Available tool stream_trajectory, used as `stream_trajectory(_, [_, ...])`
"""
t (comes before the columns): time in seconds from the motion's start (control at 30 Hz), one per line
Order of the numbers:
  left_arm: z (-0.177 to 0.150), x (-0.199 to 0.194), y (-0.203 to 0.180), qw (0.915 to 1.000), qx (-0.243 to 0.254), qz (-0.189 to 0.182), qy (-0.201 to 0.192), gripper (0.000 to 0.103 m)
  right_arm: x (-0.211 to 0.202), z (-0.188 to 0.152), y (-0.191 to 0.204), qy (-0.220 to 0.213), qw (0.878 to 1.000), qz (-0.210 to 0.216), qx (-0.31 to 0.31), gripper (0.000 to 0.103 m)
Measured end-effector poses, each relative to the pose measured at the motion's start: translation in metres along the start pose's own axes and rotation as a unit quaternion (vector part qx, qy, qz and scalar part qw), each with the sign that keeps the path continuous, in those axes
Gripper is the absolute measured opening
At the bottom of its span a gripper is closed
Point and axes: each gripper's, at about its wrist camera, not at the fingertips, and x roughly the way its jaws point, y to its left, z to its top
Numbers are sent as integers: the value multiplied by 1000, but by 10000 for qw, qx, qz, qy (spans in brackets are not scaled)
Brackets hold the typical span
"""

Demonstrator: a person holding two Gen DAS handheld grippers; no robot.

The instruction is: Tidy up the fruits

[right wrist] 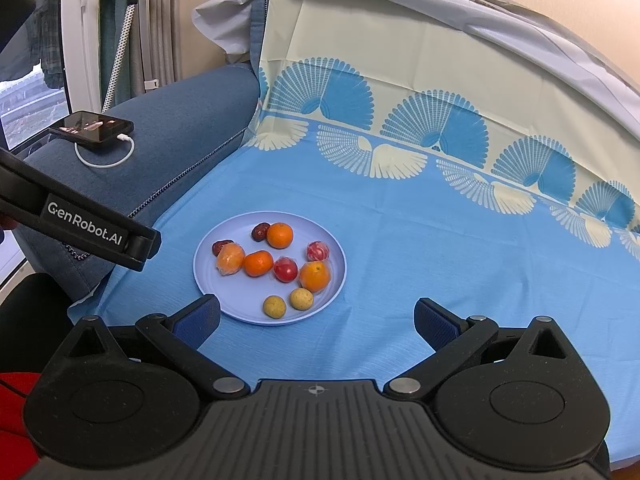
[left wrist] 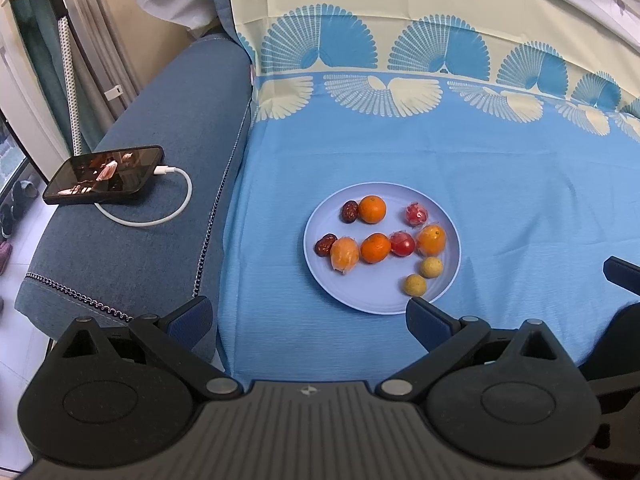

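Observation:
A pale blue plate [left wrist: 448,280] [right wrist: 208,280] lies on the blue cloth and holds several fruits: oranges [left wrist: 372,209] [right wrist: 280,235], two dark red dates [left wrist: 349,211] [right wrist: 260,231], wrapped red fruits [left wrist: 416,213] [right wrist: 317,251] and two small yellow-brown fruits [left wrist: 414,284] [right wrist: 274,306]. My left gripper [left wrist: 310,322] is open and empty, just short of the plate's near edge. My right gripper [right wrist: 318,320] is open and empty, near the plate's near right edge. The left gripper's body shows in the right wrist view [right wrist: 84,232], left of the plate.
A phone [left wrist: 104,174] [right wrist: 92,126] with a white charging cable [left wrist: 160,216] lies on the blue sofa arm [left wrist: 160,120] at the left. The patterned cloth [left wrist: 400,140] rises up the backrest behind the plate. Flat blue cloth [right wrist: 440,260] lies right of the plate.

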Motion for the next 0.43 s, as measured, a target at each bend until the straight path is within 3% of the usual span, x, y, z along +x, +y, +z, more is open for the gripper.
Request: stream_trajectory(0.43, [-3,-1,-4,10000,72,27,-62,103,0,0,3,-50,10000,37,20,102])
